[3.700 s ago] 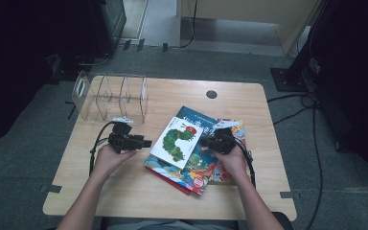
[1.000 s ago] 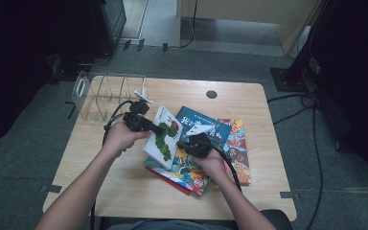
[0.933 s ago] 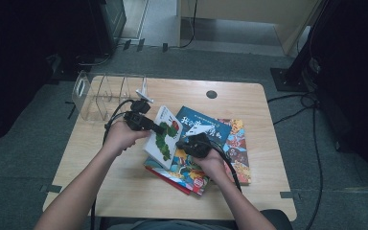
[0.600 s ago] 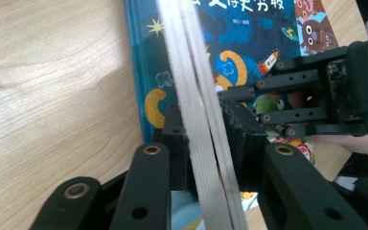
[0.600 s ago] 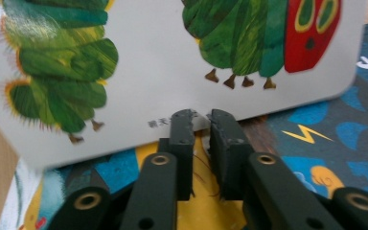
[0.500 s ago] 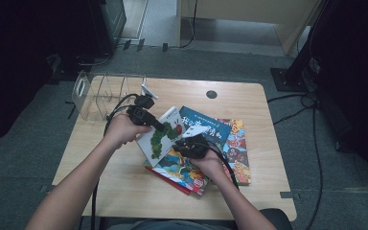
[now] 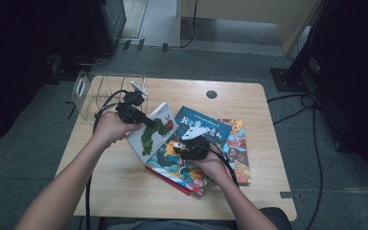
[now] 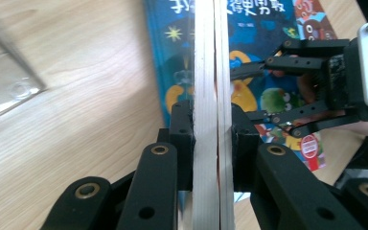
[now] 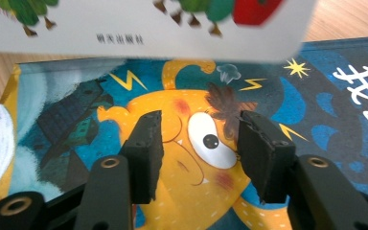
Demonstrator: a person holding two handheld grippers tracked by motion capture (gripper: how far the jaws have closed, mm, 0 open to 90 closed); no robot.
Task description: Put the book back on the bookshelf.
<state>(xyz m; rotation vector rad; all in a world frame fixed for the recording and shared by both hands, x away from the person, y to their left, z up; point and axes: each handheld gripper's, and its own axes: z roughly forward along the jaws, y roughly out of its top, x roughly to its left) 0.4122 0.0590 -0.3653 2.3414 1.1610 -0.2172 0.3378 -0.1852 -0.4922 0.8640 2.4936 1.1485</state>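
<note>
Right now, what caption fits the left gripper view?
Left gripper shut on the white caterpillar book, above the blue book.

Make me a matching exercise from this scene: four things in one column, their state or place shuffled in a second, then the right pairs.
Things:
1. left gripper
2. right gripper
3. caterpillar book
4. clear rack

States or places:
A. stands at the table's far left corner
B. open, nothing between its fingers, over the blue book
C. tilted up off the stack of books
D. shut on a book's edge

Pairs: 1-D, 2-B, 3-C, 4-A
</note>
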